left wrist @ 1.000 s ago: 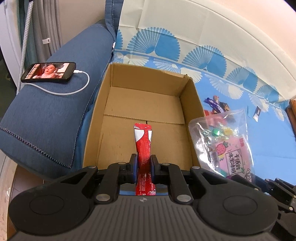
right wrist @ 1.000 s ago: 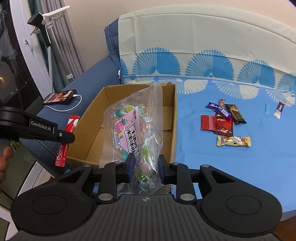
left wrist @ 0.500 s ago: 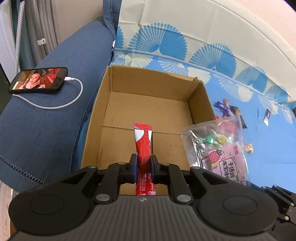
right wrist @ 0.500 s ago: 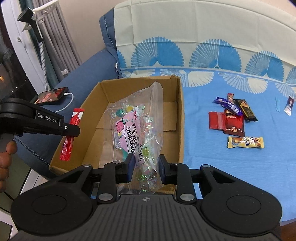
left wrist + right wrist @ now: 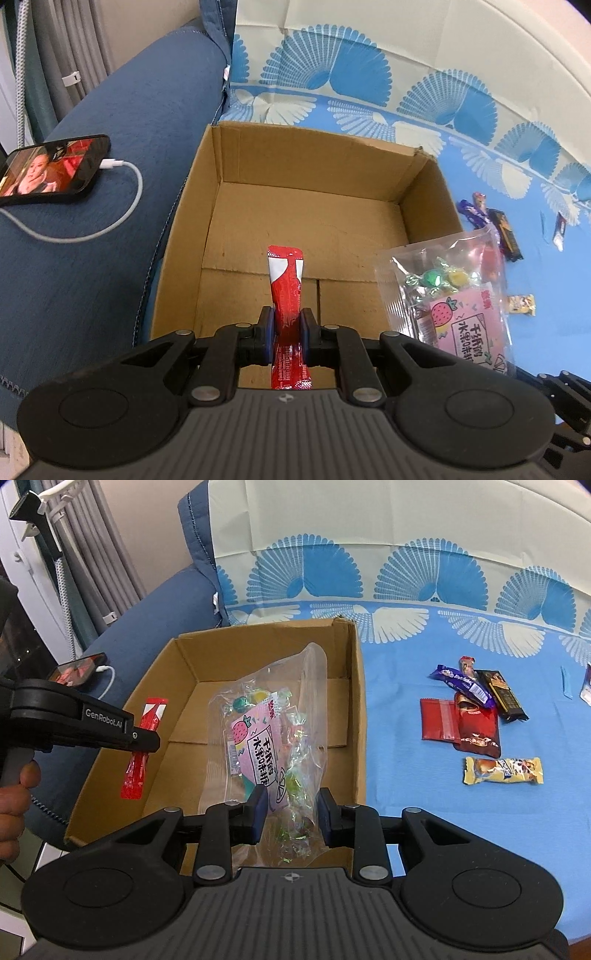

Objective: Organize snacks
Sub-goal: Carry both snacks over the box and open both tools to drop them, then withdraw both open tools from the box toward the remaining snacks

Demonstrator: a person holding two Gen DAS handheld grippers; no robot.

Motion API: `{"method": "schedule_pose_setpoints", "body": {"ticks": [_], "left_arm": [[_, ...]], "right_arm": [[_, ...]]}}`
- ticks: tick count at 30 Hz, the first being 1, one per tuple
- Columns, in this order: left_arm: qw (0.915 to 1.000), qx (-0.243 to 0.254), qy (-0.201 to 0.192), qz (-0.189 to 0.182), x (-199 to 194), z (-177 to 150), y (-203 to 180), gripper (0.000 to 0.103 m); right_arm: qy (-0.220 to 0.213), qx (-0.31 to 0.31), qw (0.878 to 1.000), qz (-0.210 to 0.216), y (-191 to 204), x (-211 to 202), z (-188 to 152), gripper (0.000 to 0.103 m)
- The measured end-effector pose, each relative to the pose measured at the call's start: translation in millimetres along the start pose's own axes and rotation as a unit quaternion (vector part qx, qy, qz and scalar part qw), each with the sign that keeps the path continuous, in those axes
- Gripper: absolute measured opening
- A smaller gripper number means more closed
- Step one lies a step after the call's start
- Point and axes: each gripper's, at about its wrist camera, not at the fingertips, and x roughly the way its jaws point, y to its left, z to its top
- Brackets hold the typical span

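Observation:
An open cardboard box (image 5: pixel 428 192) (image 5: pixel 356 686) stands on the blue cloth beside a sofa arm; no snack lies in it. My left gripper (image 5: pixel 286 328) is shut on a red snack stick (image 5: pixel 286 280) and holds it above the box's near left part; it also shows in the right wrist view (image 5: pixel 142 738) with the stick (image 5: pixel 146 734). My right gripper (image 5: pixel 289 808) is shut on a clear bag of fruit candy (image 5: pixel 269 738) above the box's near right side. The bag also shows in the left wrist view (image 5: pixel 454 295).
Several wrapped snacks lie on the blue cloth right of the box: a purple bar (image 5: pixel 463 681), a dark bar (image 5: pixel 504 694), red packets (image 5: pixel 461 723) and a yellow one (image 5: pixel 504 770). A phone (image 5: pixel 51 170) on a white cable lies on the sofa arm (image 5: pixel 92 258).
Both grippers have moved forward and over the box with their snacks still held. The box now lies closer beneath them.

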Motion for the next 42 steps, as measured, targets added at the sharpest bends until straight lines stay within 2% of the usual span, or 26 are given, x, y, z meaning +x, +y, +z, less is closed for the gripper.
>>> {"method": "schedule_pose_setpoints", "body": {"ticks": [2, 4, 5, 6, 7, 8, 9, 14, 17, 20, 24, 29, 37, 42], "left_arm": [[1.0000, -0.001, -0.001, 0.008, 7, 6, -1, 0.018], [0.9999, -0.004, -0.001, 0.016, 12, 12, -2, 0.046], [0.9998, -0.006, 0.000, 0.019, 13, 15, -1, 0.079], [0.9996, -0.009, -0.001, 0.025, 12, 16, 1, 0.103], [0.9993, -0.015, -0.010, 0.033, 9, 16, 4, 0.102], [0.9989, -0.019, -0.020, 0.038, 4, 13, 6, 0.103], [0.9989, -0.016, -0.020, 0.039, 2, 11, 7, 0.103], [0.9986, 0.005, 0.018, 0.049, -11, -18, 8, 0.103], [0.9985, 0.001, 0.033, 0.044, -27, -41, 6, 0.103], [0.9980, -0.021, 0.037, 0.045, -47, -65, 10, 0.103], [0.9980, -0.043, 0.023, 0.040, -77, -89, 12, 0.103], [0.9986, -0.025, -0.013, 0.046, -110, -103, 3, 0.103], [0.9973, 0.013, -0.050, 0.053, -148, -125, -13, 0.103], [0.9966, 0.018, -0.060, 0.053, -160, -135, -19, 0.103]], "right_arm": [[-0.003, -0.001, 1.000, 0.001, 0, 6, 5, 0.034], [-0.006, -0.006, 1.000, 0.004, 1, 12, 10, 0.037], [-0.004, -0.007, 1.000, 0.002, 1, 17, 13, 0.041], [-0.001, -0.008, 1.000, -0.003, 2, 20, 15, 0.053], [0.001, -0.009, 1.000, -0.007, 2, 22, 17, 0.061], [-0.001, -0.009, 1.000, -0.012, 3, 21, 17, 0.076], [-0.005, -0.009, 1.000, -0.013, 3, 19, 16, 0.085], [0.014, -0.016, 1.000, -0.008, 7, 1, 0, 0.087], [0.024, 0.000, 1.000, -0.001, 12, -16, -12, 0.087], [0.012, -0.004, 1.000, -0.004, 20, -40, -23, 0.088], [-0.034, -0.033, 0.999, -0.020, 34, -74, -34, 0.095], [-0.068, -0.061, 0.996, -0.022, 45, -107, -49, 0.097], [-0.099, -0.067, 0.992, -0.029, 45, -145, -70, 0.100], [-0.110, -0.064, 0.991, -0.027, 44, -159, -78, 0.103]]}}
